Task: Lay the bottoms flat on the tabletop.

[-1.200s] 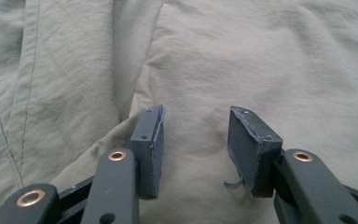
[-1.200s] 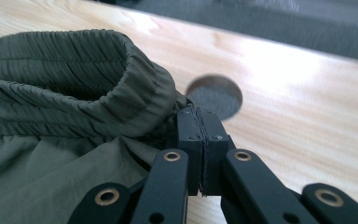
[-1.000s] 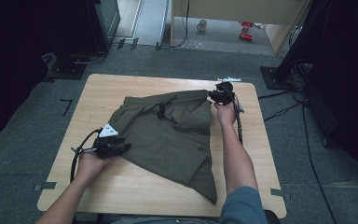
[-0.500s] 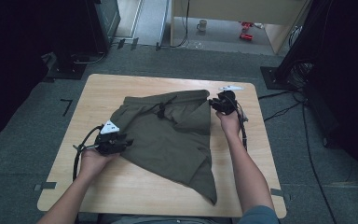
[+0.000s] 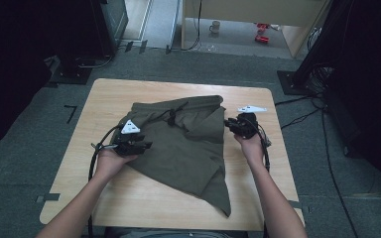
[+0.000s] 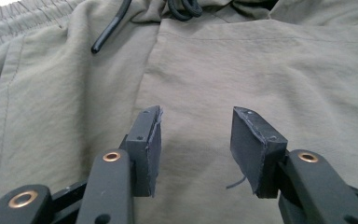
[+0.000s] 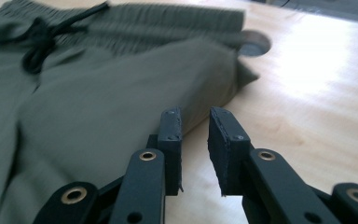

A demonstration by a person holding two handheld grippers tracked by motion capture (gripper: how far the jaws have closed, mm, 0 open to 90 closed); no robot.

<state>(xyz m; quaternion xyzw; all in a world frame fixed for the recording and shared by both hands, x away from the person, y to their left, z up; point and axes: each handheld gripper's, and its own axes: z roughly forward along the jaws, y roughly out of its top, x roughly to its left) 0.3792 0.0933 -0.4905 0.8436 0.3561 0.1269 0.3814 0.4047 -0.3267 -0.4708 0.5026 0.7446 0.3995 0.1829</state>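
Olive drawstring shorts (image 5: pixel 183 144) lie part-folded mid-table (image 5: pixel 129 208). Left gripper (image 6: pixel 196 135), jaws just widening over bare cloth, holds nothing; right gripper (image 7: pixel 195 140) (narrow gap, empty) should nip the folded edge squarely.

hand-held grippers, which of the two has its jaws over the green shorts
The left hand-held gripper: its open jaws hang over the olive-green fabric shorts. The right hand-held gripper sits beside their folded edge, above the wooden table.
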